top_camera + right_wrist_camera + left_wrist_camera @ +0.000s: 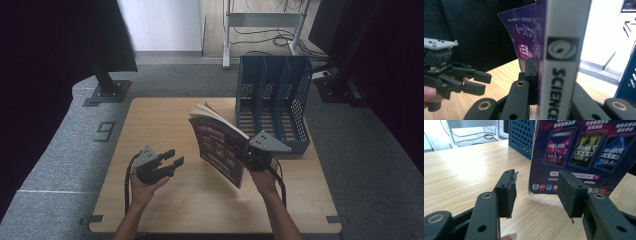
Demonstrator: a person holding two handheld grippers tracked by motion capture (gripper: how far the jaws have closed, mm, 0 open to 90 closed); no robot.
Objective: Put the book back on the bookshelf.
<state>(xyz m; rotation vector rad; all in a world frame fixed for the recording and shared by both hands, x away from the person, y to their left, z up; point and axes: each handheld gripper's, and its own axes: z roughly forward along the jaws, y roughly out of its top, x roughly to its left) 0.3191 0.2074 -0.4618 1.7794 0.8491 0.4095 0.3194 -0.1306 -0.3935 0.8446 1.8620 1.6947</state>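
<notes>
A purple-covered magazine (220, 147) stands on edge over the middle of the wooden table (160, 120), its pages fanning toward the back. My right gripper (250, 155) is shut on its spine side; in the right gripper view the white spine (564, 50) sits between the jaws of that gripper (554, 82). My left gripper (175, 157) is held to the left of the magazine, open with nothing between its pads. In the left gripper view the back cover (579, 150) faces the open left gripper (536, 177), a short way beyond it. I cannot tell whether the magazine's lower edge touches the table.
A blue perforated file rack (272, 100) with several slots stands at the table's back right, just behind the magazine; it also appears as the rack (521, 137) and the rack (627, 80). Black stands flank the table. Bare wood (469, 170) lies to the left.
</notes>
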